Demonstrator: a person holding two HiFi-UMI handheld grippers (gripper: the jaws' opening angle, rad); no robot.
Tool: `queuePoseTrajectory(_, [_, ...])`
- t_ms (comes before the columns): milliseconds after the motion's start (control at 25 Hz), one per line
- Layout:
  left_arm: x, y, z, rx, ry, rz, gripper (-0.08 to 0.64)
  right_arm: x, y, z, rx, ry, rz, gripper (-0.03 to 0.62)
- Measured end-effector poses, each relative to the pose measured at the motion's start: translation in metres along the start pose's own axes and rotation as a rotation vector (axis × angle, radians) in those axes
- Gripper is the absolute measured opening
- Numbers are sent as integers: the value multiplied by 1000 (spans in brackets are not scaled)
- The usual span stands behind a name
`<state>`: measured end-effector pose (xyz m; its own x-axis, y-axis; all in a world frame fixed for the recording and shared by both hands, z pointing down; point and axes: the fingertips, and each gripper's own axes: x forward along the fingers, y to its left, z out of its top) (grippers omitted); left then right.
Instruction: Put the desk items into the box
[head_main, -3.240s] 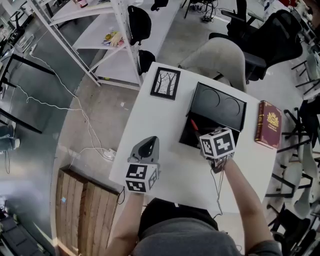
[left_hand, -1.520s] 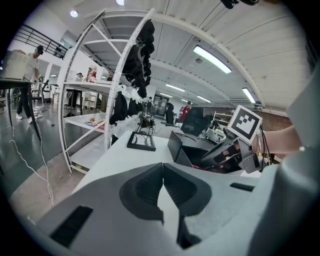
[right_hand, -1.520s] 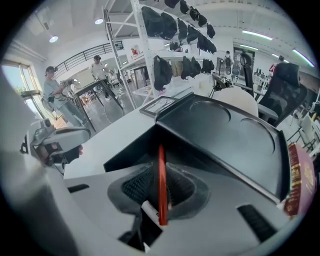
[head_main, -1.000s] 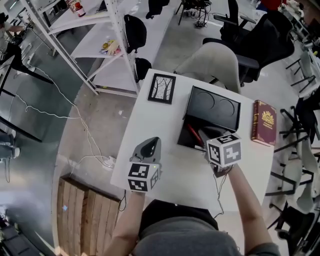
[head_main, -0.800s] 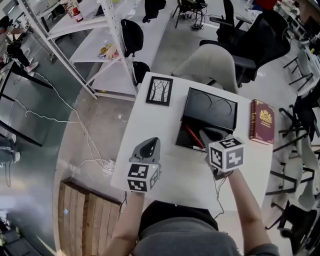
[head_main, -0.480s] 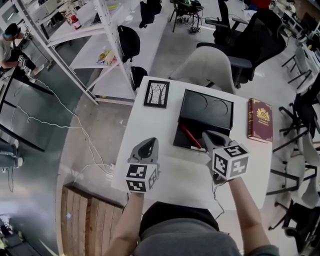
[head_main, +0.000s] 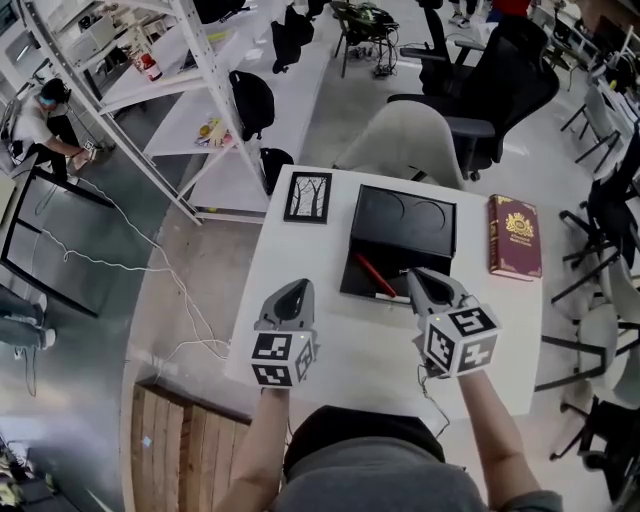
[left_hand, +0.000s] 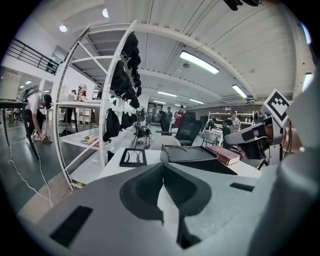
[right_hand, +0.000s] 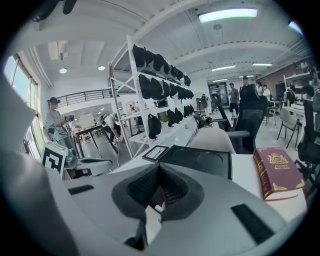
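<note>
Looking down through the head view, I have the white desk (head_main: 330, 350) filling the middle of the scene. An open black box (head_main: 403, 222) sits toward its far side, with the lid tipped back. A maroon book (head_main: 514, 236) lies flat to the right of the box, apart from it. My left tool (head_main: 292, 292) hangs over the near left part of the desk, and its own view shows the jaws pressed together on nothing. My right tool (head_main: 418, 278) points at the box's near right corner. Its jaws have just closed and meet with nothing between them. A framed tree picture (head_main: 308, 197) lies left of the box, near the far edge. A red pen (head_main: 370, 275) lies slantwise inside the box.
</note>
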<state>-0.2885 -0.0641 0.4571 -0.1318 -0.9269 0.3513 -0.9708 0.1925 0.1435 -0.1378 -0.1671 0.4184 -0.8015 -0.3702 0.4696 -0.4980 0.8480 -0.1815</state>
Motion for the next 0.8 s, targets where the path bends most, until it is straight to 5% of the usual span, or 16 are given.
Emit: queuePoseTrajectory(800, [-18,-17,5,21,-15,22,8,-40,-13,-3,24,-145,-33,3])
